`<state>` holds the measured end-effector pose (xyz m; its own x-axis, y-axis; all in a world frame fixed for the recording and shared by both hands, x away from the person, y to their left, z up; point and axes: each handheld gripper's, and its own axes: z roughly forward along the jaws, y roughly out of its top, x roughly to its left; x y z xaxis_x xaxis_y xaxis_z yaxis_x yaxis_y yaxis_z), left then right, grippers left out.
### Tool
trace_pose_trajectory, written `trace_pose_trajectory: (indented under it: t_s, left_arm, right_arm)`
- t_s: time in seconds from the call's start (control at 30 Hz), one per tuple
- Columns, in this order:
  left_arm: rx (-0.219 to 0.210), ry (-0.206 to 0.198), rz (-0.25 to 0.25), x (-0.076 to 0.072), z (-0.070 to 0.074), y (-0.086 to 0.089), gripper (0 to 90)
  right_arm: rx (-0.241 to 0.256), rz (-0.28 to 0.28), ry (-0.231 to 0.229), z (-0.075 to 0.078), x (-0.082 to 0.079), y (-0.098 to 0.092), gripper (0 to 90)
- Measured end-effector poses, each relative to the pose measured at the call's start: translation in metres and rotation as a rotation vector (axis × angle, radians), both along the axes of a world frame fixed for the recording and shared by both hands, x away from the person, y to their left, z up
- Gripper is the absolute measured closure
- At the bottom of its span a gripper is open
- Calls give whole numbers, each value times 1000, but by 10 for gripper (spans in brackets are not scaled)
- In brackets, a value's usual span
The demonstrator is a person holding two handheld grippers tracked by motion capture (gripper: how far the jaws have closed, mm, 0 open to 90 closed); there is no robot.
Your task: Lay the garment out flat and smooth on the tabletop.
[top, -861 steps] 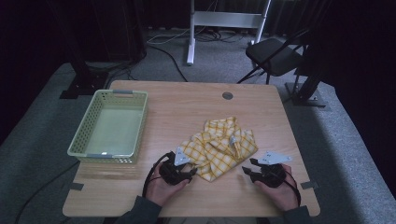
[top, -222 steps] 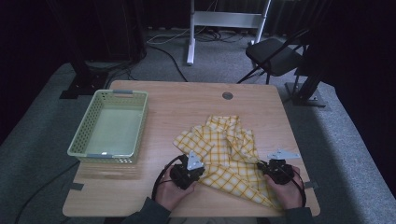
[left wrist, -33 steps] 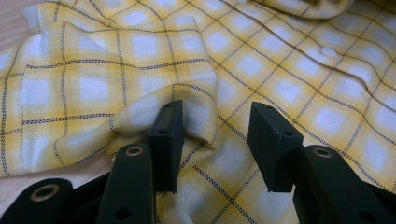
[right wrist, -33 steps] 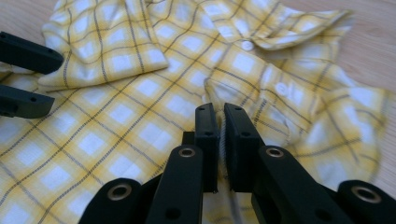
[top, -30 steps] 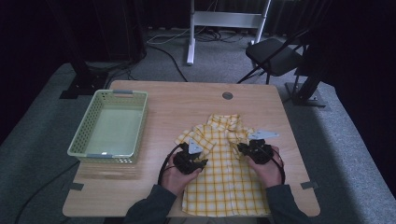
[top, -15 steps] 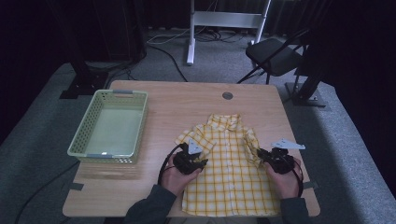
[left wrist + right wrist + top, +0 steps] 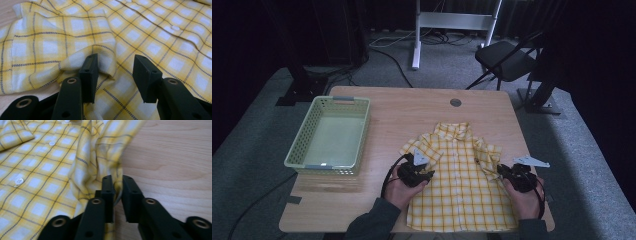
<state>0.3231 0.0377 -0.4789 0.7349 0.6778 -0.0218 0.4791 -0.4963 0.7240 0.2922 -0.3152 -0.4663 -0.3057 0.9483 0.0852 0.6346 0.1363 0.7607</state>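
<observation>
Cloth is the whole job here: a yellow checked shirt (image 7: 457, 185) lies spread, front up, on the near right part of the worktop (image 7: 412, 107), well apart from the green basket (image 7: 329, 137). The right tool (image 7: 117, 195) pinches the bunched right sleeve (image 7: 100, 162) between narrow jaws, while the left tool (image 7: 113, 75) stands wide over a raised fold of the left sleeve, gripping nothing. A hard tug from the right would likely drag the unpinned shirt askew and ruck the smooth front.

Black hand-held grippers, dark sleeves

Each gripper, left (image 7: 421, 171) and right (image 7: 507, 173), is black with blocky fingers (image 7: 88, 72), round metal-ringed screw holes, a grey three-cornered top plate and a trailing black cable.
</observation>
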Motion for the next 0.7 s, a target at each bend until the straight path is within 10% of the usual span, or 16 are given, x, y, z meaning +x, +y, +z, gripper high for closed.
trace_pose_trajectory:
  t_s: [0.3,0.7]
  left_arm:
    - [-1,-2,1,0,0,0,562]
    - [-5,-3,1,0,-1,0,562]
  right_arm:
    - [-16,-19,-51,13,-4,-11,674]
    - [-26,6,-39,12,31,-9,586]
